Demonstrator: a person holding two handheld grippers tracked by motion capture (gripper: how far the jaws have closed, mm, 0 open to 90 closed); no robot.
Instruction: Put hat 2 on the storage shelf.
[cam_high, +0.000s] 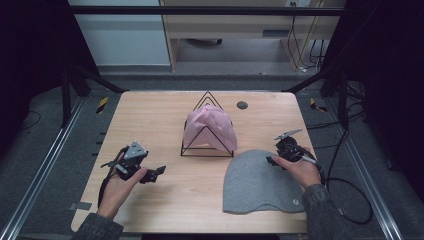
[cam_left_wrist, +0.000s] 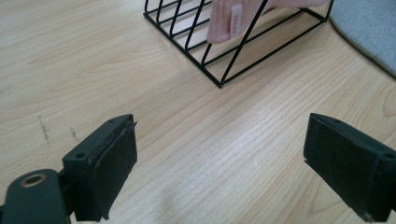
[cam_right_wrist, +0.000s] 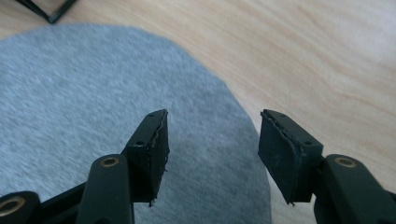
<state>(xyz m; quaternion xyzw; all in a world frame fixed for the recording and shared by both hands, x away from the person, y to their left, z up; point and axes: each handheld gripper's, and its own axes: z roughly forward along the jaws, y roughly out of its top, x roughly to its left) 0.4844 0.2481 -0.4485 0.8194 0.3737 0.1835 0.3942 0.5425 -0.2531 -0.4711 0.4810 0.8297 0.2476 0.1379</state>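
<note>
High view: your left gripper (cam_high: 156, 173) sits low over bare table (cam_high: 150, 125), left of the black wire rack (cam_high: 206, 150), jaws apart and pointing toward the middle, nothing between them. The pink cloth (cam_high: 210, 127) is draped over the rack near the table's centre. The grey hat (cam_high: 260, 182) lies flat on the near right part of the table, just beside the rack's near right corner. Your right gripper (cam_high: 271, 161) is at the hat's far right edge, jaws partly apart. Left gripper view: both pads wide apart over plain wood, rack (cam_left_wrist: 219, 70) ahead with the pink cloth (cam_left_wrist: 233, 18) hanging inside it, a sliver of the hat (cam_left_wrist: 369, 32) at the top right. Right gripper view: right gripper (cam_right_wrist: 212, 140) straddles the hat (cam_right_wrist: 84, 116) rim, one pad over the felt, the other over wood; they're apart and I can't tell whether the lower tips touch the fabric yet. Risks, as I read it: close from this height and you pinch air or only the top fuzz, and the hat slips out on the lift. Come in too steep and a pad pushes the rim and slides the hat along the table. Drag it toward the rack and it can catch the wire corner and shift rack and cloth. Left gripper is well away, so no backup hold if it slips.
</note>
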